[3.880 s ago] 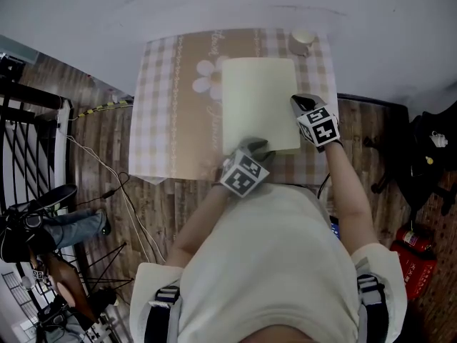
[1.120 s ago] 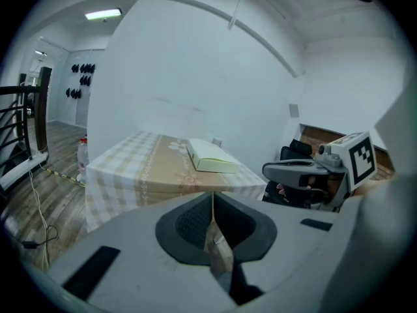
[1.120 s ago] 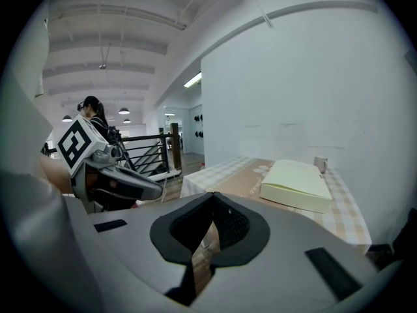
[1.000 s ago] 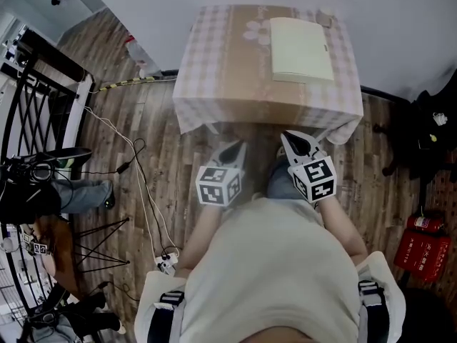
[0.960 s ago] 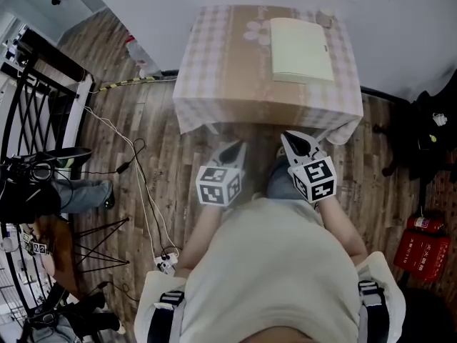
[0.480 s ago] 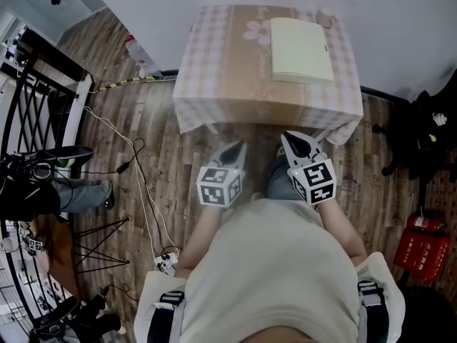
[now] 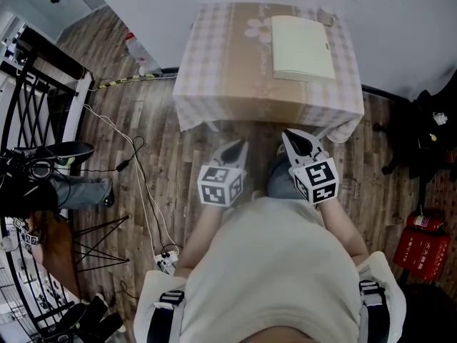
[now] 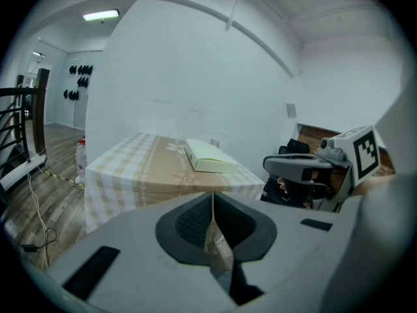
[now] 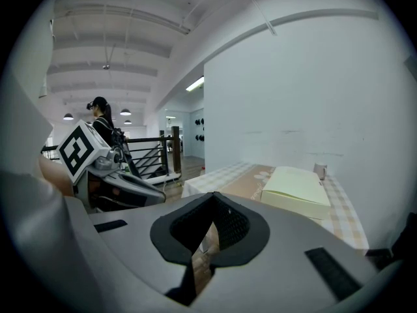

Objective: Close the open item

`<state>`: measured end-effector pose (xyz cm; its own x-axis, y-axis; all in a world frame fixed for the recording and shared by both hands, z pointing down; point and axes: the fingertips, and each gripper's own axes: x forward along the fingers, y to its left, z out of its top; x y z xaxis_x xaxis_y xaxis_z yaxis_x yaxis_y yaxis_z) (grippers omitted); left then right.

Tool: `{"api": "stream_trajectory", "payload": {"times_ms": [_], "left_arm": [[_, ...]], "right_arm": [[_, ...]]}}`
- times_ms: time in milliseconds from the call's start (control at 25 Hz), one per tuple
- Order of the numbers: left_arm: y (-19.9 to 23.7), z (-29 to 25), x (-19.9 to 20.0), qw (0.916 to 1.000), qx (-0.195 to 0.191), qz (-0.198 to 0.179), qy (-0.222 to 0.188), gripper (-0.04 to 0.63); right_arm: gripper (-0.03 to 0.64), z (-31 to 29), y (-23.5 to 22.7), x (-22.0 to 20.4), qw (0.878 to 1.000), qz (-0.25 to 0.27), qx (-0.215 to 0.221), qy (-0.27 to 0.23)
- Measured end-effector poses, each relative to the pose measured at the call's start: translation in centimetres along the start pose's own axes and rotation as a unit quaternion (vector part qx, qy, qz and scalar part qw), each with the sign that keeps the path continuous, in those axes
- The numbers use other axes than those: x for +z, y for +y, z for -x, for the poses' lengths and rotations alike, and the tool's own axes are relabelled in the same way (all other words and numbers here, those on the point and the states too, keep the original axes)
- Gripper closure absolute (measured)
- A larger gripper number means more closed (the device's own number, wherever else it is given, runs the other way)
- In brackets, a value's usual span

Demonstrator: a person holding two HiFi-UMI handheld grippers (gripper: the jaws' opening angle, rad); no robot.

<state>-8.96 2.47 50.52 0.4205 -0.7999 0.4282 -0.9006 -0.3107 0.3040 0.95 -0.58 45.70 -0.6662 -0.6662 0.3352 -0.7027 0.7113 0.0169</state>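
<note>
The pale yellow box-like item (image 7: 302, 47) lies flat with its lid down on the checked tablecloth table (image 7: 214, 63); it also shows in the left gripper view (image 8: 208, 156) and the right gripper view (image 9: 293, 189). Both grippers hang in front of my body over the wooden floor, well short of the table. My left gripper (image 7: 234, 151) has its jaws pressed together with nothing between them (image 8: 212, 195). My right gripper (image 7: 296, 143) is also shut and empty (image 9: 213, 208). Each gripper sees the other beside it.
A small cup (image 7: 326, 18) stands at the table's far right corner. Cables (image 7: 139, 184) trail over the floor at left, near a black railing (image 7: 28, 98). A red fire extinguisher (image 7: 421, 252) and dark gear sit at right. A person (image 9: 101, 119) stands in the background.
Since the earliest frame I have stepped back from the table and both grippers have come off the item. Over the last second almost nothing has moved.
</note>
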Motion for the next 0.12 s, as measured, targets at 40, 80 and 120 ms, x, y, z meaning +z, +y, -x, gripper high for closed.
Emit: {"api": "stream_trajectory", "payload": {"times_ms": [40,80,120], "left_arm": [[0.00,0.00,0.02,1.0000,-0.001,-0.001,0.000,0.584],[0.02,0.01,0.05,1.0000,-0.001,-0.001,0.000,0.584],[0.03,0.01,0.07,1.0000,-0.002,-0.002,0.000,0.584]], "right_arm": [[0.618,0.01,0.02,0.02,1.000,0.000,0.000,-0.001],[0.618,0.02,0.03,0.05,1.000,-0.001,0.000,-0.002],[0.618,0.02,0.05,0.07,1.000,-0.001,0.000,-0.002]]}}
